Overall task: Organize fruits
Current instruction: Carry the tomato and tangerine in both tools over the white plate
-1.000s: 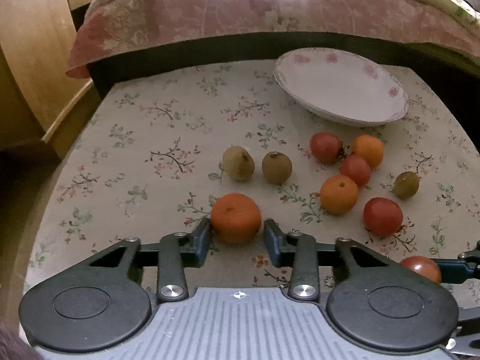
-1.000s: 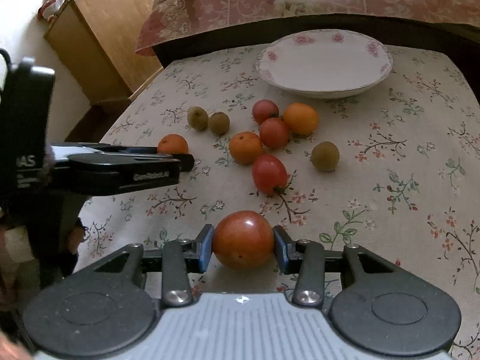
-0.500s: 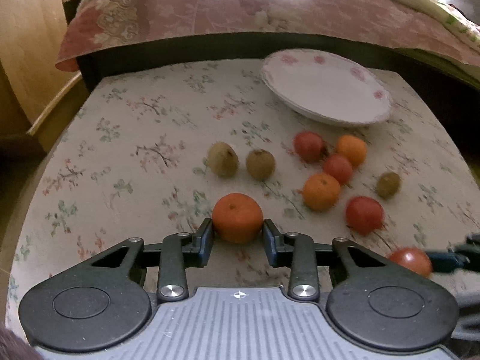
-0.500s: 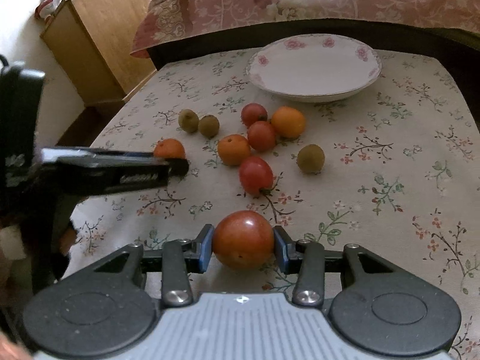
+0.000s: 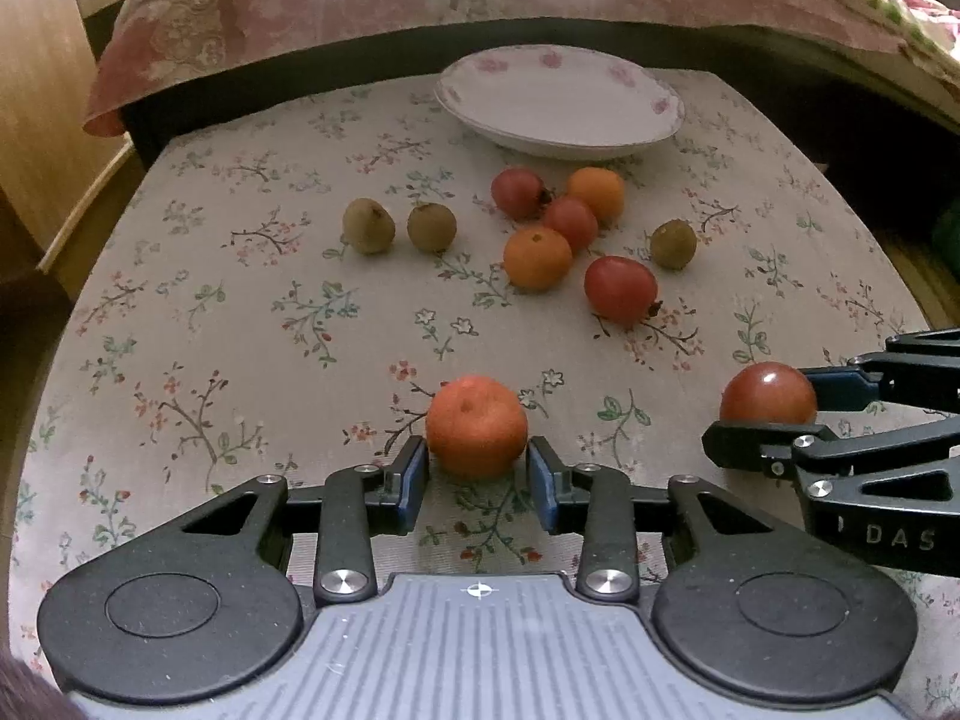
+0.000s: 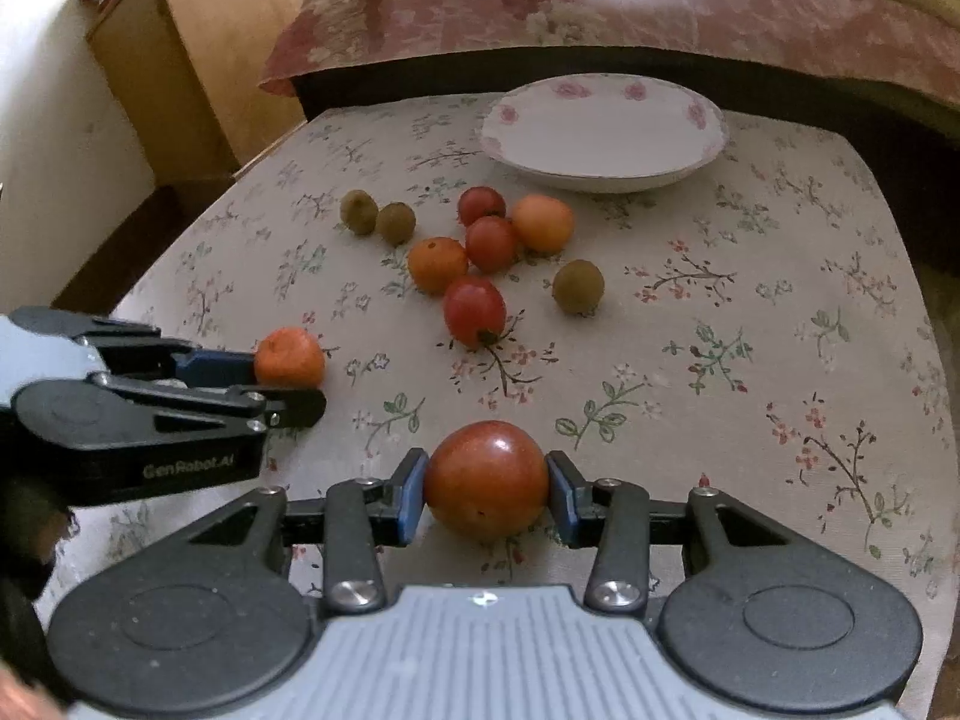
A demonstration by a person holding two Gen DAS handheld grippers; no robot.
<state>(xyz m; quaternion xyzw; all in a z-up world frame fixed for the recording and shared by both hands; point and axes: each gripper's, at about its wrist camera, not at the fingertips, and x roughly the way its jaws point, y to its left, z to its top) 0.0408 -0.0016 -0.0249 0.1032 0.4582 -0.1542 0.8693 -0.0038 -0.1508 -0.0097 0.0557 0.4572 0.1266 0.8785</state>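
Carrying fruit: left gripper pinches an orange, right gripper a tomato; next, probably the plate at the table's far edge.

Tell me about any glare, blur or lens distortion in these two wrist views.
Left wrist view: fisheye bends the table edge; a small highlight sits on the tomato in the right tongs. Right wrist view: soft glare on that tomato; bedspread washed out and hazy.
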